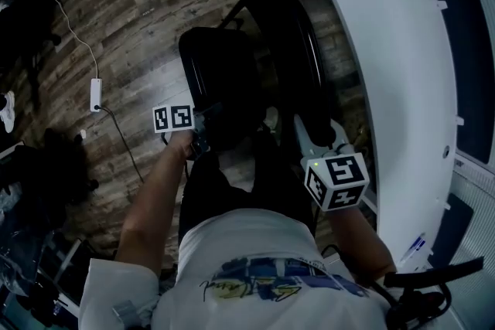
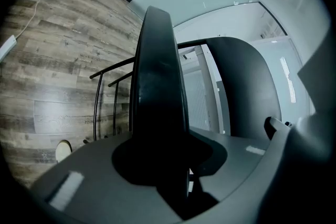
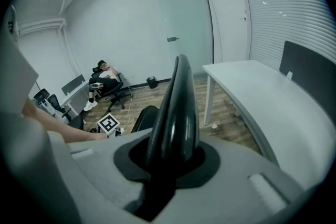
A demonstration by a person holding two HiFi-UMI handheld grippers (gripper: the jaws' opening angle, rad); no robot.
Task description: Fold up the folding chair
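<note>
Centre frame: left gripper clamped on seat edge; right gripper clamped on backrest. Swing seat toward backrest evenly, grips firm, no twisting.

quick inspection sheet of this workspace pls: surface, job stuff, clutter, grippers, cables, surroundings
surface: wood plank floor
job's things: black folding chair, seat and backrest apart, not folded flat
clutter: office chairs by the far wall
grippers: left gripper shut on seat; right gripper shut on backrest
cables: white cable with power block across the floor
surroundings: white desk beside the chair; person seated far off
</note>
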